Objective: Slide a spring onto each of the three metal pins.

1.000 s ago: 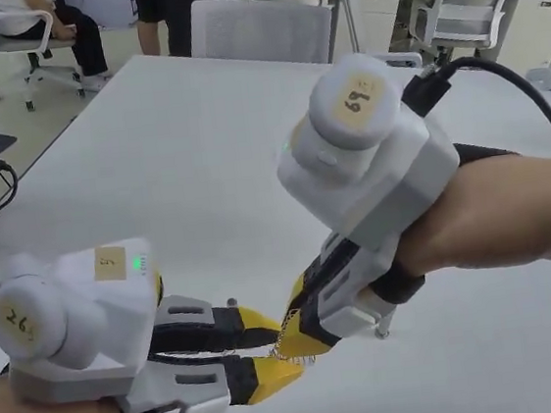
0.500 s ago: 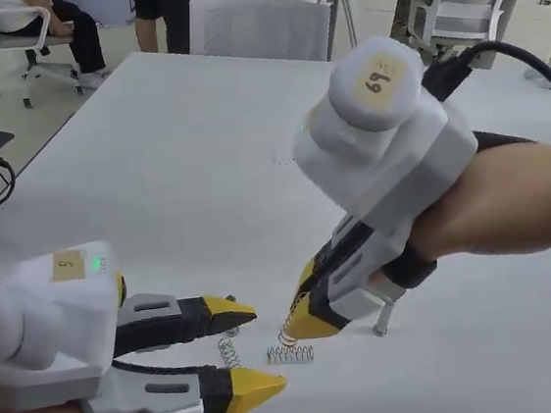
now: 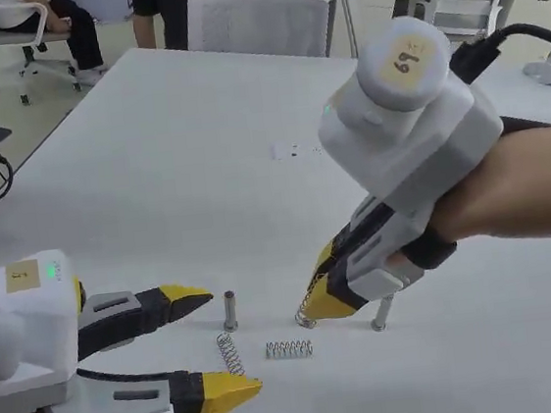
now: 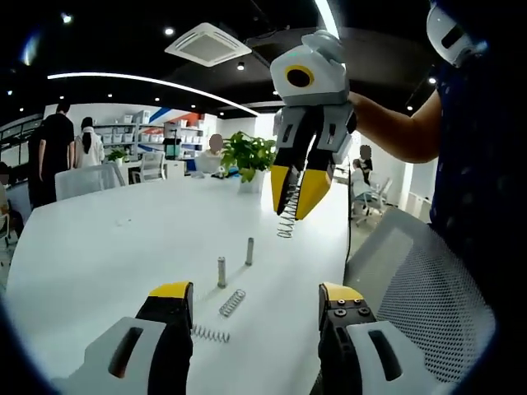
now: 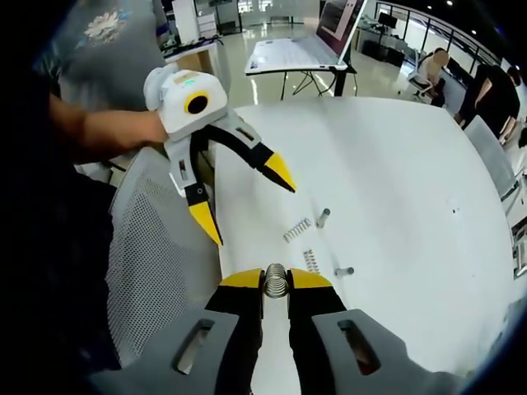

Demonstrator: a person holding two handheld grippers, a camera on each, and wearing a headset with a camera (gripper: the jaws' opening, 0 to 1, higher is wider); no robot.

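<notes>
- Your right gripper (image 3: 327,303) pinches one spring (image 3: 306,314) between its jaws, hanging from the tips.
- Your left gripper (image 3: 207,344) gapes wide and empty; two loose springs (image 3: 230,353) lie just ahead of its jaws.
- Both visible pins (image 3: 229,310), near the jaws, stand bare: I judge nothing is threaded yet.

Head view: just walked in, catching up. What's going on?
A person works two handheld grippers at a table. The right gripper holds one spring in its fingers, above the table. The left gripper is open and empty. Two more springs lie loose beside two bare pins.
</notes>
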